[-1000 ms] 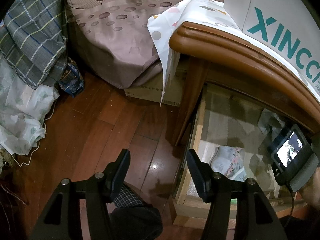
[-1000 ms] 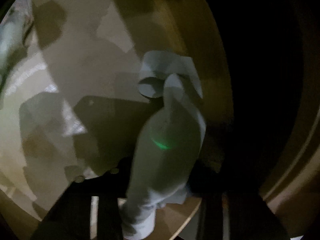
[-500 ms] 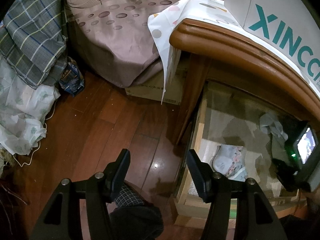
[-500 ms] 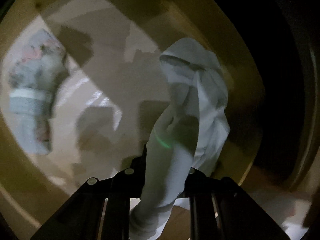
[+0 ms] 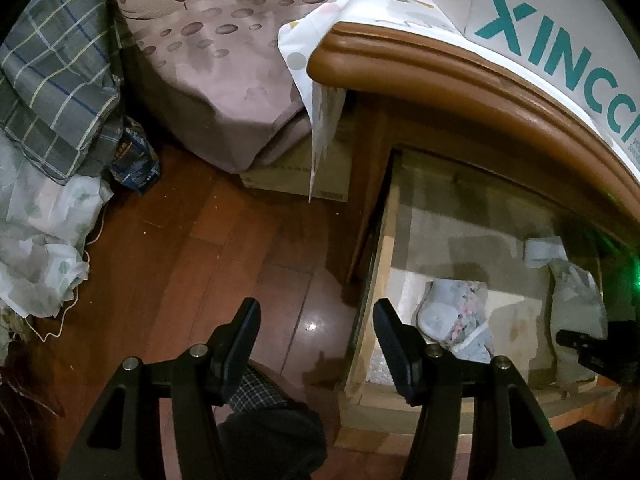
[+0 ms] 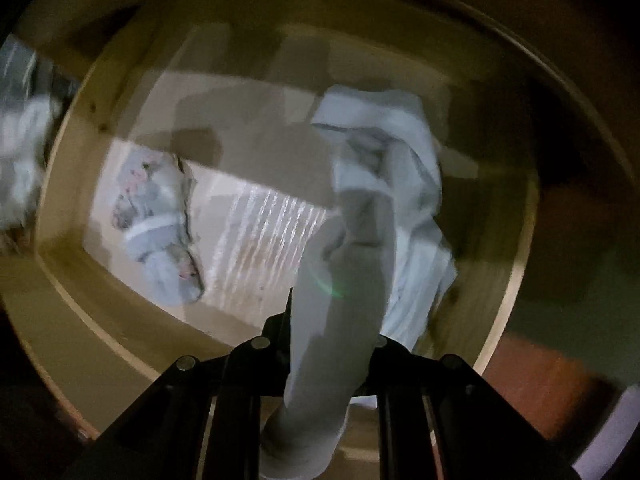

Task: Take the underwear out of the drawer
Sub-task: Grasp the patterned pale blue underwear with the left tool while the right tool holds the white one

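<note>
My right hand-held gripper [image 6: 328, 344] is clamped on a pale grey cotton underwear piece [image 6: 360, 240], which hangs lengthwise up the frame's centre above the open wooden drawer [image 6: 120, 344]. A second, floral-patterned grey folded garment [image 6: 160, 220] lies in the drawer at left. My left hand-held gripper [image 5: 316, 344] hangs wide open and empty over the wooden floor [image 5: 224, 240].

A home bedroom, probably: bed [image 5: 224, 80] with leaf-print sheet, plaid blanket [image 5: 52, 72], wooden floor [image 5: 192, 264], a wooden nightstand [image 5: 460, 92] beside the bed, its open drawer [image 5: 376, 300] holding folded clothing [image 5: 456, 324].
</note>
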The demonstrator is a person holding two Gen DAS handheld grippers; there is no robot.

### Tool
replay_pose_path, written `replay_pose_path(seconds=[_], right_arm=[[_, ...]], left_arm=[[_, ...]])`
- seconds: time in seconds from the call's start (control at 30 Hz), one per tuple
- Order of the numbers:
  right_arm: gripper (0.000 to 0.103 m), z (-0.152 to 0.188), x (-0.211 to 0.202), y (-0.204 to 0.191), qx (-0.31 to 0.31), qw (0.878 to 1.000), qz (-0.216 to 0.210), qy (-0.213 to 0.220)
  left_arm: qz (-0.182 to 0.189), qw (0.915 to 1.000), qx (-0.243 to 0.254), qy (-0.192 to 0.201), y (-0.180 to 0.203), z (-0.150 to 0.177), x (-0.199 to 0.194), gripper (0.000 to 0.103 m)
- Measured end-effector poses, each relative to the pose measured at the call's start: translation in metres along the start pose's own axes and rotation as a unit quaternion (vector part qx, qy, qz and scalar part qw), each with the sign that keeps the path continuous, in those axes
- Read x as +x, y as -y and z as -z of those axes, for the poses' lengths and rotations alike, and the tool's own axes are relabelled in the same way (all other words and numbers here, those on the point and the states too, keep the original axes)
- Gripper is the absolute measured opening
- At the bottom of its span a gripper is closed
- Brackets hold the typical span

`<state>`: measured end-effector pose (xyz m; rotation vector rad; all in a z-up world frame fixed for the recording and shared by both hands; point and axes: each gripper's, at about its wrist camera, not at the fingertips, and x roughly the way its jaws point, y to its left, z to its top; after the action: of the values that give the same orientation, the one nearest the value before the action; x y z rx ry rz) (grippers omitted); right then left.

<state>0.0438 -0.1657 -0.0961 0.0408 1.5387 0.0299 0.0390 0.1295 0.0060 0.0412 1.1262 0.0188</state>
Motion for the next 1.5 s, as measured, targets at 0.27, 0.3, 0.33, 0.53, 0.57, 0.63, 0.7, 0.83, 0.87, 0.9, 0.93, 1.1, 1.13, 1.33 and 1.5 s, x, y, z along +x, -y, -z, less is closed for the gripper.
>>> replay_pose_path(seconds=[0.27,0.3,0.33,0.53,0.57,0.63,0.7,0.83,0.87,0.9,0.93,1.1,1.13,1.33,1.5], right_arm=[[0.013,0.044,-0.041,0.008,0.079,0.993,-0.039,0.082],[0.013,0.047,-0.046,0.008,0.088,0.991,-0.042,0.093],[0.013,0.048,-0.053,0.000,0.093,0.990,-0.040,0.101],[0.013,0.064,-0.072,0.016,0.110,0.985,-0.034,0.130],[0.013,0.065,-0.070,0.018,0.117,0.984,-0.041,0.128],[0.013,0.065,-0.066,0.018,0.128,0.982,-0.045,0.129],[0.013,0.066,-0.067,0.019,0.132,0.981,-0.046,0.132],[0.013,0.071,-0.073,0.020,0.129,0.982,-0.042,0.132],[0.013,0.072,-0.073,0.021,0.131,0.982,-0.044,0.132],[0.013,0.072,-0.073,0.021,0.131,0.982,-0.045,0.132],[0.013,0.072,-0.073,0.021,0.132,0.981,-0.047,0.134],[0.013,0.073,-0.073,0.023,0.132,0.981,-0.053,0.135],[0.013,0.073,-0.073,0.023,0.131,0.981,-0.053,0.135],[0.013,0.076,-0.073,0.026,0.132,0.980,-0.056,0.136],[0.013,0.077,-0.073,0.027,0.132,0.980,-0.061,0.136]], left_arm=[[0.002,0.9997,0.022,-0.007,0.013,0.003,0.003,0.060],[0.006,0.9996,0.026,-0.011,0.016,0.004,0.004,0.060],[0.013,0.9993,0.030,-0.017,0.018,0.004,0.006,0.060],[0.054,0.9945,0.074,-0.051,0.046,0.012,0.012,0.060],[0.055,0.9939,0.079,-0.054,0.051,0.011,0.012,0.060],[0.064,0.9923,0.080,-0.069,0.062,0.009,0.016,0.060],[0.079,0.9896,0.085,-0.085,0.074,0.008,0.019,0.060],[0.082,0.9833,0.112,-0.118,0.099,0.008,0.033,0.060],[0.080,0.9816,0.116,-0.129,0.105,0.009,0.039,0.060],[0.078,0.9802,0.118,-0.138,0.110,0.009,0.043,0.060],[0.080,0.9793,0.118,-0.144,0.113,0.009,0.046,0.060],[0.099,0.9740,0.093,-0.182,0.125,0.007,0.067,0.060],[0.100,0.9728,0.088,-0.189,0.126,0.006,0.071,0.060],[0.105,0.9626,0.075,-0.238,0.135,0.001,0.099,0.060],[0.099,0.9580,0.066,-0.261,0.139,0.000,0.116,0.060]])
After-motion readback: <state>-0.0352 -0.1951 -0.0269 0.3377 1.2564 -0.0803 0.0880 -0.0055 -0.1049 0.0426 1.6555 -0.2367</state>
